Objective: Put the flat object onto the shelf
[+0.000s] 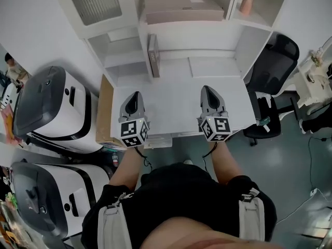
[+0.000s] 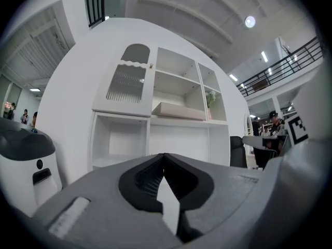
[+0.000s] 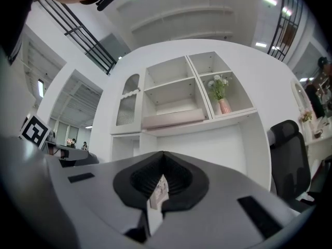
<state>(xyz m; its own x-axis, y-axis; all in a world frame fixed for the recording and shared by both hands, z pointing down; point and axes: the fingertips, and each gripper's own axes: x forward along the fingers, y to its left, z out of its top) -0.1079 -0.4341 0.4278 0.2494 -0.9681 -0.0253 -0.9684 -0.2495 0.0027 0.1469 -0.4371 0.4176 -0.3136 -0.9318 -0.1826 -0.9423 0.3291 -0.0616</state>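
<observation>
Holding both grippers low over the desk [image 1: 176,105], we judge that no carrying step is in hand, since neither tool has a load. The left gripper [image 1: 136,95], at 11 o'clock, has its jaws pressed together tip to tip with nothing between them. The right gripper [image 1: 207,89], at 1 o'clock, is closed and empty in the same way. Both point to 12 o'clock, at the shelf unit [image 1: 254,43].

Compartments, near to far:

1. Wide lower bay, 12 o'clock: a slim book-like item [image 1: 153,53] stands upright against the bay's left wall.
2. Small lower bays, 11 o'clock: we see nothing in them.
3. Upper middle bay, 12 o'clock, farther back: a flat box [image 1: 181,7], pinkish beige, lies level on the board and fills most of its width. We take this to be the flat object, so the task reads as complete.
4. Upper right bay, 1 o'clock: a pink vase [image 1: 247,3] with a green plant.
5. Upper left, 11 o'clock: a ribbed cabinet door [image 1: 96,1], shut, so the contents cannot be seen.

If the slim upright item is the intended object instead, the next move calls for opening one gripper, reaching to 12 o'clock, closing on its free edge, and lifting it clear of the bay wall without tipping it
</observation>
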